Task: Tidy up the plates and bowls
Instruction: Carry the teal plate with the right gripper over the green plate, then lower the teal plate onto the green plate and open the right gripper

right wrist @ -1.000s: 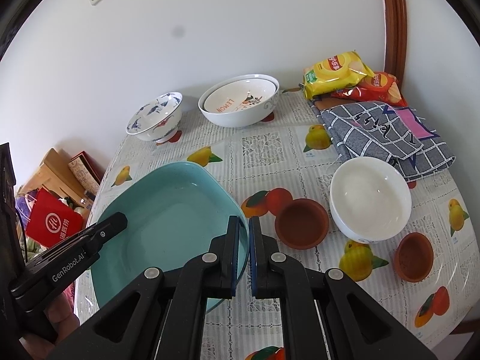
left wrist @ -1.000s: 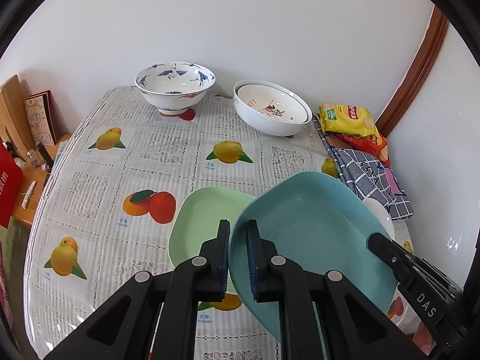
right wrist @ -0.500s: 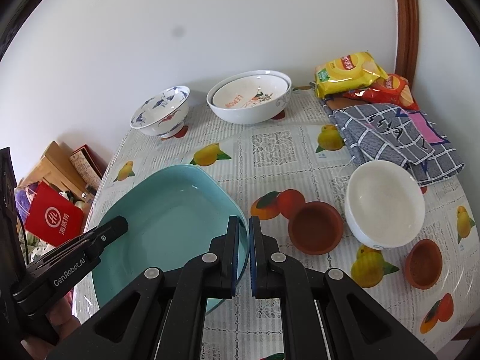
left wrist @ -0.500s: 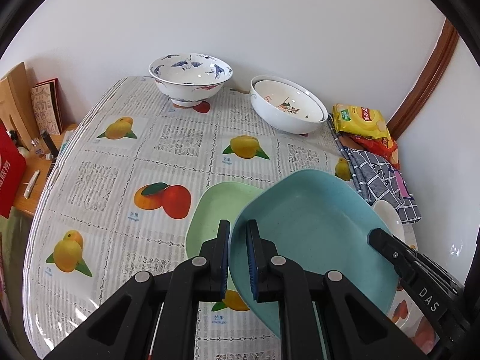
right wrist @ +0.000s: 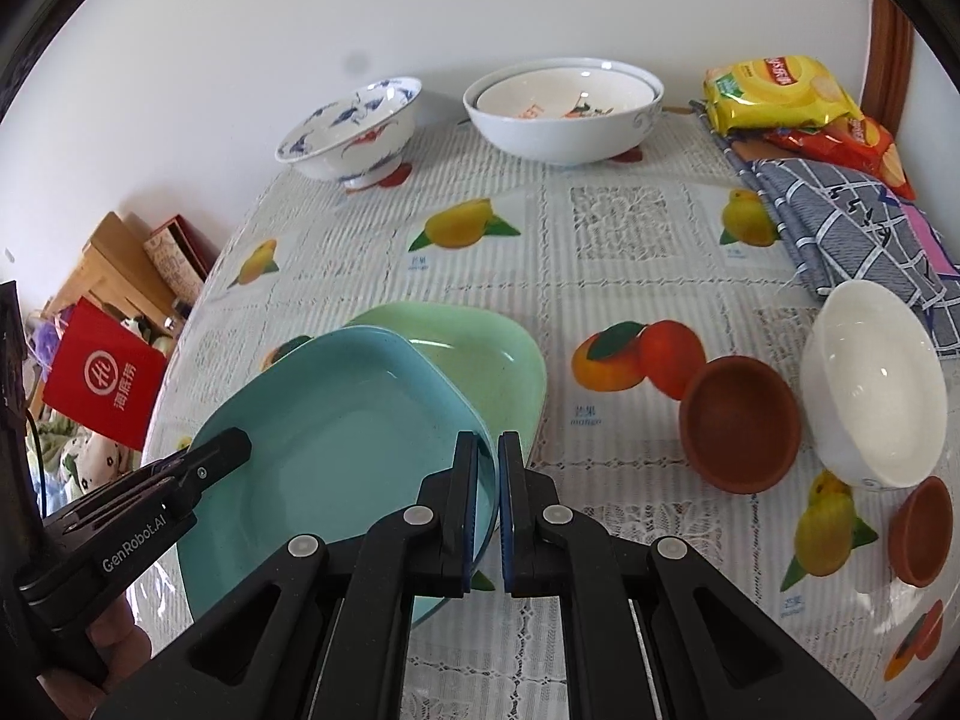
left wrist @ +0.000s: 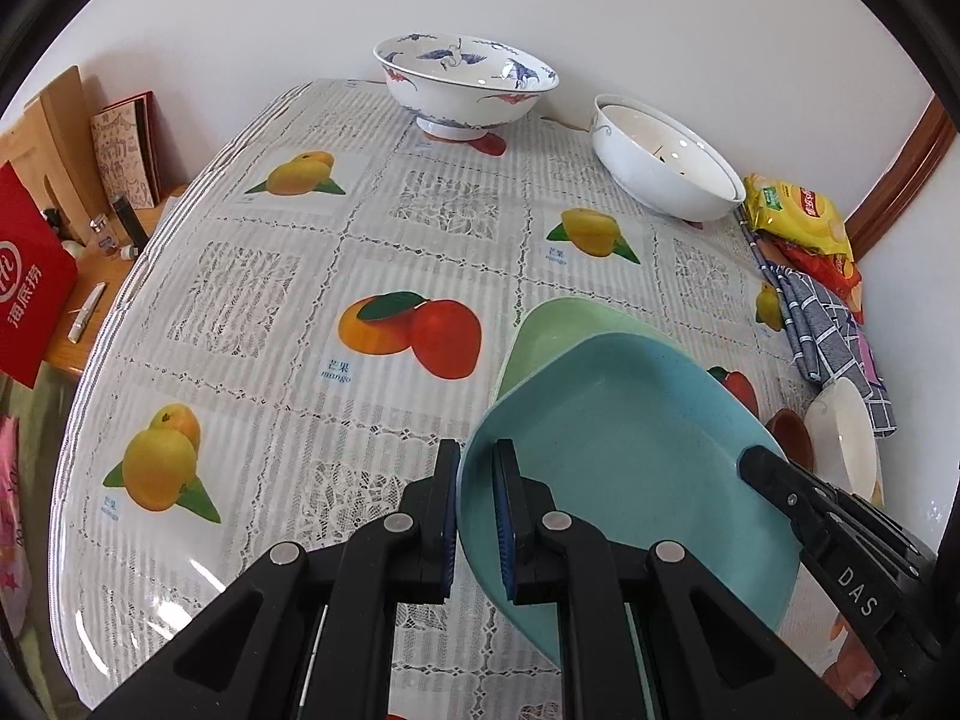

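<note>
Both grippers clamp opposite rims of a teal square plate [left wrist: 636, 450], also in the right wrist view [right wrist: 336, 438]. My left gripper [left wrist: 477, 498] is shut on its left rim; my right gripper [right wrist: 489, 486] is shut on its right rim. The teal plate hangs partly over a green plate [left wrist: 558, 324] lying on the table, also seen in the right wrist view [right wrist: 486, 354]. The left gripper shows in the right wrist view [right wrist: 198, 468], the right gripper in the left wrist view [left wrist: 780, 480].
A blue-patterned bowl [left wrist: 465, 84] and nested white bowls [left wrist: 660, 162] stand at the back. A white bowl [right wrist: 870, 384] and two brown clay dishes [right wrist: 741, 420] [right wrist: 921, 531] sit at the right. Snack bags [right wrist: 780, 90] and a checked cloth [right wrist: 840, 216] lie at the back right.
Both grippers carried the teal plate forward and down toward the green plate, which it now overlaps more. The table looks closer.
</note>
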`<action>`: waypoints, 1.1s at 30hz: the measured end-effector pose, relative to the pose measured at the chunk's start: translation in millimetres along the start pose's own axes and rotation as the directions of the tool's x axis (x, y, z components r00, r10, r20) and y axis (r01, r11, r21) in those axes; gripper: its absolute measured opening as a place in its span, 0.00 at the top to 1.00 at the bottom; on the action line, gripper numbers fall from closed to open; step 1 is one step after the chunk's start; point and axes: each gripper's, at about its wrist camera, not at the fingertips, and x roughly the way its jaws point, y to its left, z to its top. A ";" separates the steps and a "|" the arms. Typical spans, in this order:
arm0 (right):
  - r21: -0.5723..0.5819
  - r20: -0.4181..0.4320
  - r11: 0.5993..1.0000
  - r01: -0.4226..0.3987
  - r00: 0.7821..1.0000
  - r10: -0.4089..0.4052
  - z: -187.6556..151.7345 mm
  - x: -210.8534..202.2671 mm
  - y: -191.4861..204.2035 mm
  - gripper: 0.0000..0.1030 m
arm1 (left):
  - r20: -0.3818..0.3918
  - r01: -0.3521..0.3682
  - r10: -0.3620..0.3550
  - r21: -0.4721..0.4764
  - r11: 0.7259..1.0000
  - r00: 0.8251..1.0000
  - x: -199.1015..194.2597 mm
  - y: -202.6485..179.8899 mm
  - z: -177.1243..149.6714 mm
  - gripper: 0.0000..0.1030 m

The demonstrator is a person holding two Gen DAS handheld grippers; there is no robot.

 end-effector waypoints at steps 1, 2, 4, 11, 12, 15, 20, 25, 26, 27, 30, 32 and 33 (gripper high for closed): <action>-0.005 -0.006 1.000 0.001 1.000 -0.001 0.7 2.9 1.0 0.93 | -0.004 -0.002 0.002 -0.003 1.000 1.000 1.9 0.9 0.3 0.89; -0.012 -0.012 1.000 0.002 1.000 -0.002 1.1 5.6 2.0 0.93 | -0.008 -0.003 0.003 -0.003 1.000 1.000 4.1 1.0 0.8 0.89; -0.018 -0.017 1.000 0.005 1.000 -0.005 2.9 9.0 2.0 0.93 | -0.014 -0.008 0.008 0.000 1.000 1.000 7.7 -0.1 2.9 0.89; -0.044 -0.030 0.999 0.011 0.999 -0.012 16.1 23.1 -1.6 0.92 | -0.024 -0.023 0.023 0.007 1.000 0.999 16.2 -6.2 9.2 0.89; -0.052 -0.029 0.998 0.018 0.999 -0.019 18.4 24.5 -1.5 0.92 | -0.022 -0.029 0.029 0.014 0.999 0.999 17.1 -8.2 10.3 0.89; -0.077 -0.025 0.997 0.030 0.999 -0.032 25.1 28.6 -1.4 0.91 | -0.022 -0.033 0.033 0.018 0.999 0.999 19.5 -11.0 13.3 0.89; -0.083 -0.011 0.996 0.034 0.999 -0.035 34.2 32.4 -6.2 0.91 | -0.024 -0.037 0.037 0.029 0.999 0.999 25.7 -17.2 17.3 0.89; -0.097 -0.018 0.995 0.020 1.000 -0.022 38.8 42.2 -10.8 0.90 | -0.033 -0.053 0.054 0.042 0.998 0.998 32.5 -21.2 16.0 0.89; -0.106 -0.020 0.994 0.022 0.999 -0.025 38.9 44.4 -10.6 0.90 | -0.031 -0.055 0.057 0.044 0.998 0.998 33.2 -21.6 15.4 0.89; -0.119 -0.018 0.993 0.029 0.999 -0.031 38.9 46.5 -9.9 0.90 | -0.030 -0.058 0.060 0.047 0.997 0.998 33.0 -22.1 15.1 0.89; -0.138 -0.006 0.989 0.043 0.999 -0.045 39.7 47.4 -6.9 0.89 | -0.031 -0.064 0.065 0.044 0.997 0.997 33.1 -22.7 15.1 0.89; -0.154 0.002 0.986 0.058 0.998 -0.058 40.2 48.5 -4.8 0.88 | -0.031 -0.066 0.067 0.047 0.997 0.997 33.5 -22.5 15.4 0.89; -0.166 0.005 0.984 0.065 0.998 -0.065 40.0 49.5 -3.4 0.88 | -0.032 -0.066 0.067 0.047 0.997 0.997 33.4 -22.4 15.6 0.88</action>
